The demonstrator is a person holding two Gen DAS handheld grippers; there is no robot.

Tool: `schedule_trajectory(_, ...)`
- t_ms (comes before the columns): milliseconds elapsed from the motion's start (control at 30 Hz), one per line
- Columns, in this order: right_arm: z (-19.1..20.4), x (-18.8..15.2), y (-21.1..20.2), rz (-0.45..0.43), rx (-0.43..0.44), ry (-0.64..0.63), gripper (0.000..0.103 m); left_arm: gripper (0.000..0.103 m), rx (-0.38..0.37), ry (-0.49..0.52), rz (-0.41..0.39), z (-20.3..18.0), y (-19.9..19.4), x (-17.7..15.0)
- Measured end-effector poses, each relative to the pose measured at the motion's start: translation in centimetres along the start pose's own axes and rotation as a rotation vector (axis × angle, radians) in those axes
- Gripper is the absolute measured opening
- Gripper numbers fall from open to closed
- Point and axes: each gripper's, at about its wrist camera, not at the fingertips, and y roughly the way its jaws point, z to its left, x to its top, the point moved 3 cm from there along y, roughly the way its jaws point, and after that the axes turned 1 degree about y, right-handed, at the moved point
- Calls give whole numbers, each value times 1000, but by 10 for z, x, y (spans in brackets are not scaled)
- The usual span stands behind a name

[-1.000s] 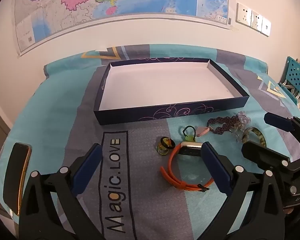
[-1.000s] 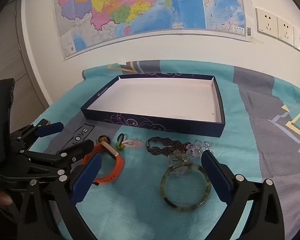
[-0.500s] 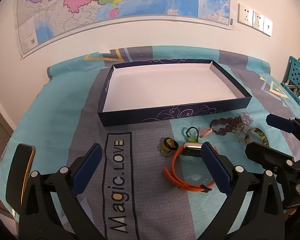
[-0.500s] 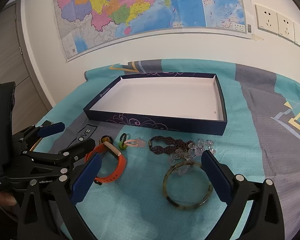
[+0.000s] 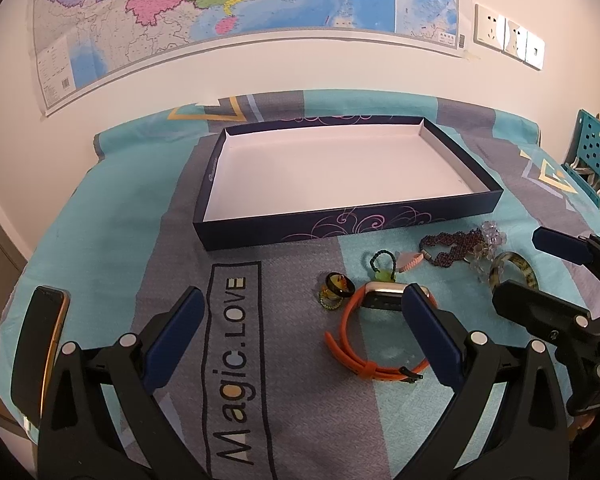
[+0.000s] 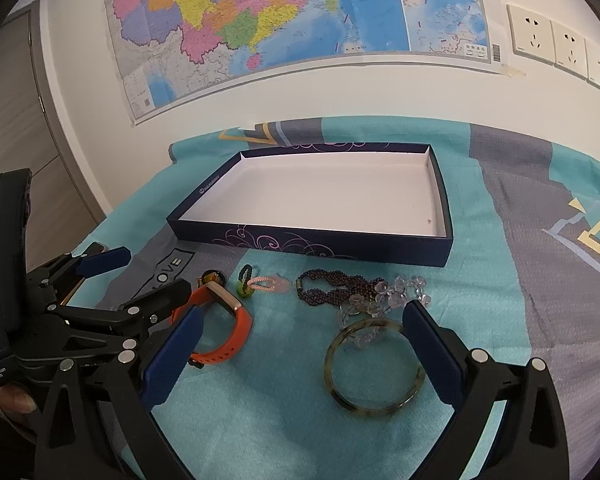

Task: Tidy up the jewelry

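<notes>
**Two grippers spread over jewelry**

Both grippers are hovering released, empty. Right gripper [image 6: 300, 344] is nearest the bangle [image 6: 374, 368], lying flat lower centre, partly between its jaws. Left gripper [image 5: 300, 332] is flanking the watch [image 5: 376, 332]. Box [image 6: 312, 246] is waiting above.

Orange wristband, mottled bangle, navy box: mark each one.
orange wristband [image 5: 342, 344], left wrist view, on its left strap.
mottled bangle [image 6: 374, 406], right wrist view, on its near rim.
navy box [image 6: 312, 242], right wrist view, on its front wall.
</notes>
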Motion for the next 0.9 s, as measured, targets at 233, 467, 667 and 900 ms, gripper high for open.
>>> schedule_trajectory(233, 0, 0, 0, 4, 3, 0, 97, 97, 0, -1, -1, -1, 0, -2)
schedule_trajectory(467, 1, -2, 1, 10, 7, 0, 97, 97, 1, 1, 2, -3, 1, -4)
schedule_trajectory(667, 1, -3, 1, 14, 9, 1, 97, 97, 1, 1, 4, -3, 1, -5)
schedule_trajectory(900, 0, -3, 1, 15, 10, 2, 97, 97, 1, 3, 5, -4, 1, -6)
